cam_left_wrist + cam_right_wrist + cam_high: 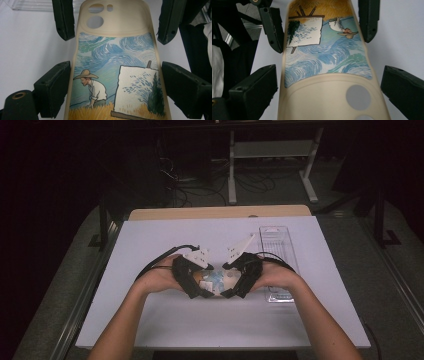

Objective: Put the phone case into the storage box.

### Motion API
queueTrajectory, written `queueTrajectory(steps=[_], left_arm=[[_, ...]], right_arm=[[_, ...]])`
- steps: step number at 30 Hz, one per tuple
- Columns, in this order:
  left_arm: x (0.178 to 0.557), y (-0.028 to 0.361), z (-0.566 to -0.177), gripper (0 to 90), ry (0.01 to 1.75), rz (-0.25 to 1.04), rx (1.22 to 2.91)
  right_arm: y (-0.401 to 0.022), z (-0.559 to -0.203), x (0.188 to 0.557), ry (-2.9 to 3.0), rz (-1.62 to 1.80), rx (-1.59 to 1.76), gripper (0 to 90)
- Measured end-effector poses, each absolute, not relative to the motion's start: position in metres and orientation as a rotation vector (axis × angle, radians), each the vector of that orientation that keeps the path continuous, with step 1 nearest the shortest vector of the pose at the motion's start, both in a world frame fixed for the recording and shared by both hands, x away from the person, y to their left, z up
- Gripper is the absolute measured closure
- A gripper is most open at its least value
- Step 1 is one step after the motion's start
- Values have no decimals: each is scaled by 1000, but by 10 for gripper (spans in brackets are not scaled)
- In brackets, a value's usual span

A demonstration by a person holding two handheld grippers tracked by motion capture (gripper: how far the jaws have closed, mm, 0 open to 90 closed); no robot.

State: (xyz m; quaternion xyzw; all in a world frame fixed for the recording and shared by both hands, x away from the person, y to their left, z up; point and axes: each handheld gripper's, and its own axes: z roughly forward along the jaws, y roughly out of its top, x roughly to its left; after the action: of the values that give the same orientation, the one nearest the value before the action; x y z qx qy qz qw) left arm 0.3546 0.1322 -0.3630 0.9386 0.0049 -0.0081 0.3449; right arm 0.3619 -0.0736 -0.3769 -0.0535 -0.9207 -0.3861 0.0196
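A cream phone case [216, 281] printed with a painter in a straw hat, an easel and swirling blue sky is held just above the white table between my two grippers, which face each other. In the left gripper view my left gripper [116, 82] has its pads against both long edges of the case [112, 62], at the wheat-field end. In the right gripper view my right gripper [329, 85] straddles the camera-hole end of the case [327, 65], with a narrow gap on each side. From above, the left gripper [202, 287] and right gripper [231, 285] nearly meet.
A clear plastic tray [277, 255] lies lengthwise on the table right of my right hand. The white sheet [150, 320] covers the tabletop, with a wooden edge at the back. Desk legs and cables stand on the dark floor beyond.
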Motion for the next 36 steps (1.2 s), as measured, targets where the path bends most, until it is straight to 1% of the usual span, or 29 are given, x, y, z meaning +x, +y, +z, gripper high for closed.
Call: queueTrajectory(steps=[12,14,18,36], left_arm=[[354,130,-363,114,-1,-4,2443],[354,130,-363,115,-4,-8,2442],[354,130,-363,114,-10,-7,2445],[352,128,-365,111,-35,13,2456]], right_arm=[[-66,-383,360,-2867,-1133,-132,7],[-65,-383,360,-2870,-1129,-125,41],[-65,-383,360,-2876,-1130,-127,64],[-66,-383,359,-2890,-1099,-106,103]])
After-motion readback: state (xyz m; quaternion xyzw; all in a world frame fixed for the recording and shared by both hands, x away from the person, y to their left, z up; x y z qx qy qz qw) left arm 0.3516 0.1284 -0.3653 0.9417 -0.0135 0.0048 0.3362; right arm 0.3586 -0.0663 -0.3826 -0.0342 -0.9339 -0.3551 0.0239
